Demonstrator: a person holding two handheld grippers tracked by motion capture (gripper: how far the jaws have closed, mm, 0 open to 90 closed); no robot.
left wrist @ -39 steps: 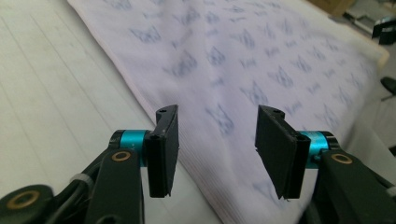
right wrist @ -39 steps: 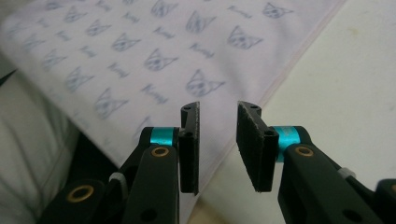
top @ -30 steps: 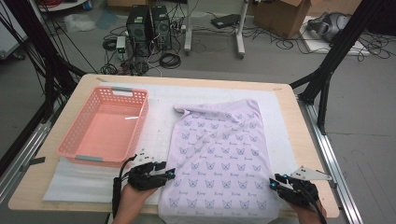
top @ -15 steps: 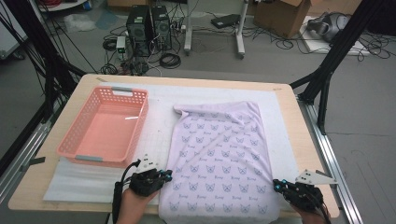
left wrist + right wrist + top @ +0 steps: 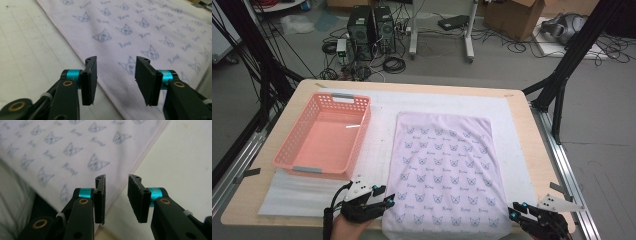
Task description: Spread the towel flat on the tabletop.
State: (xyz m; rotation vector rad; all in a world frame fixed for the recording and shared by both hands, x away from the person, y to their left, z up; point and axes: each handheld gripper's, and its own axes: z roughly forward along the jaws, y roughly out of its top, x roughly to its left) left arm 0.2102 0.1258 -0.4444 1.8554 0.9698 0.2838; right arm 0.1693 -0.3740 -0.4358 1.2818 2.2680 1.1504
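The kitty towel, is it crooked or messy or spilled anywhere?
Nothing stands out. The towel lies flat and smooth on the white mat, its near edge hanging slightly over the table's front. The pink basket sits upright beside it.

A pale lilac towel (image 5: 447,172) printed with rows of small grey-blue cat faces and script words lies spread flat on the white foam mat (image 5: 382,145), just to the right of the pink basket (image 5: 324,137) and apart from it. It forms a tall rectangle, its long sides running away from the near table edge, slightly wider at the near end. The surface is smooth, with only faint ripples. A narrow ribbed hem runs along its long edges (image 5: 82,58). The far edge lies straight across the mat; the near edge reaches the table's front edge.
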